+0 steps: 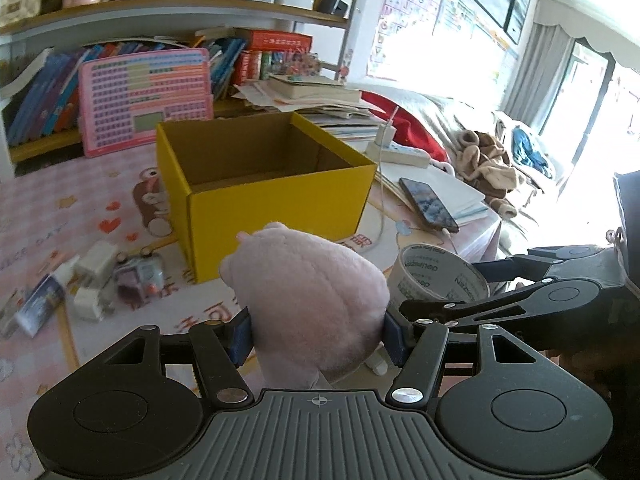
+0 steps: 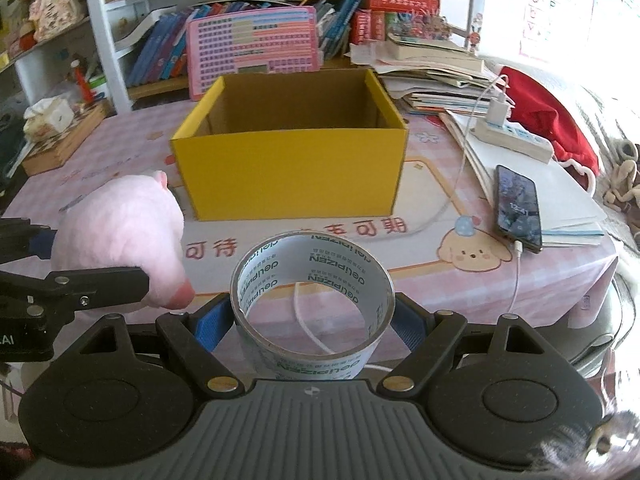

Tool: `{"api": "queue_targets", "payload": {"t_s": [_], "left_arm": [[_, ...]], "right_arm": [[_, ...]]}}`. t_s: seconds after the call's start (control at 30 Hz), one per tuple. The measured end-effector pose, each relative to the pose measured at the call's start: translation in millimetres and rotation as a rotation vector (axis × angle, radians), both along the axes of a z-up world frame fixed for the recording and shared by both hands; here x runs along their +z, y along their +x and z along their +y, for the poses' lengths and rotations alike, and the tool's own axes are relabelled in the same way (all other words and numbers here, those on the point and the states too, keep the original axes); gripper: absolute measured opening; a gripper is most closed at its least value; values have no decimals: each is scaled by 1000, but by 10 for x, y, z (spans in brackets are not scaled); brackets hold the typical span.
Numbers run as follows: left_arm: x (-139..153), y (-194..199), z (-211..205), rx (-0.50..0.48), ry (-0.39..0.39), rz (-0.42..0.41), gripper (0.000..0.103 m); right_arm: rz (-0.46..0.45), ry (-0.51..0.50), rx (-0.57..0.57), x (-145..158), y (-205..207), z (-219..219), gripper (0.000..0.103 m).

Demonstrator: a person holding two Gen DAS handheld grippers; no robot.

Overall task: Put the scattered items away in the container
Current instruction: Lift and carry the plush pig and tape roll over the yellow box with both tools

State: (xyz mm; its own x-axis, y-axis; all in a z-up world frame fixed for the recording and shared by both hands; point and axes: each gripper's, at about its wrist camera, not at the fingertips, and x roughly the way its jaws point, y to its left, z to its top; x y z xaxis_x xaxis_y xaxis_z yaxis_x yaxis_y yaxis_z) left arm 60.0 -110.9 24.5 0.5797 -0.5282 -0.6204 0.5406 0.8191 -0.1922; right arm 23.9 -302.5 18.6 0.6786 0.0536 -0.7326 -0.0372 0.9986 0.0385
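Observation:
My left gripper (image 1: 318, 338) is shut on a pink plush toy (image 1: 312, 296), held above the table in front of the yellow cardboard box (image 1: 280, 200). My right gripper (image 2: 310, 324) is shut on a roll of clear tape (image 2: 314, 292), its blue pads pressing the roll's sides. In the right wrist view the plush toy (image 2: 124, 236) hangs at the left and the open-topped box (image 2: 292, 168) stands straight ahead; nothing shows inside it. In the left wrist view the tape roll (image 1: 436, 276) sits at the right. Several small items, white chargers (image 1: 94, 276) and a tube (image 1: 40, 304), lie left of the box.
A phone (image 2: 518, 208) on a white cable lies on papers right of the box, beside a power strip (image 2: 516, 138). A pink keyboard toy (image 2: 256, 48) and shelved books stand behind the box. A wooden tray (image 2: 64, 136) sits far left. The table edge drops off at the right.

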Motion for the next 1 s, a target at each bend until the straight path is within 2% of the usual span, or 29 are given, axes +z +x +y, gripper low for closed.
{"api": "queue_targets", "payload": {"t_s": [0.27, 0.53, 0.7, 0.87, 1.0], "left_arm": [[-1, 225, -245, -26, 12, 2, 62], [157, 460, -399, -22, -7, -54, 62], [316, 643, -463, -5, -42, -112, 62], [421, 782, -522, 9, -23, -182, 62], [440, 952, -519, 38, -15, -195, 62]], "right_arm": [[-1, -7, 15, 0, 205, -172, 83], [-69, -8, 7, 140, 454, -379, 83], [-136, -18, 35, 313, 636, -471, 83], [-231, -53, 94, 482, 869, -478, 83], [-265, -64, 143, 525, 1095, -479, 83]]}}
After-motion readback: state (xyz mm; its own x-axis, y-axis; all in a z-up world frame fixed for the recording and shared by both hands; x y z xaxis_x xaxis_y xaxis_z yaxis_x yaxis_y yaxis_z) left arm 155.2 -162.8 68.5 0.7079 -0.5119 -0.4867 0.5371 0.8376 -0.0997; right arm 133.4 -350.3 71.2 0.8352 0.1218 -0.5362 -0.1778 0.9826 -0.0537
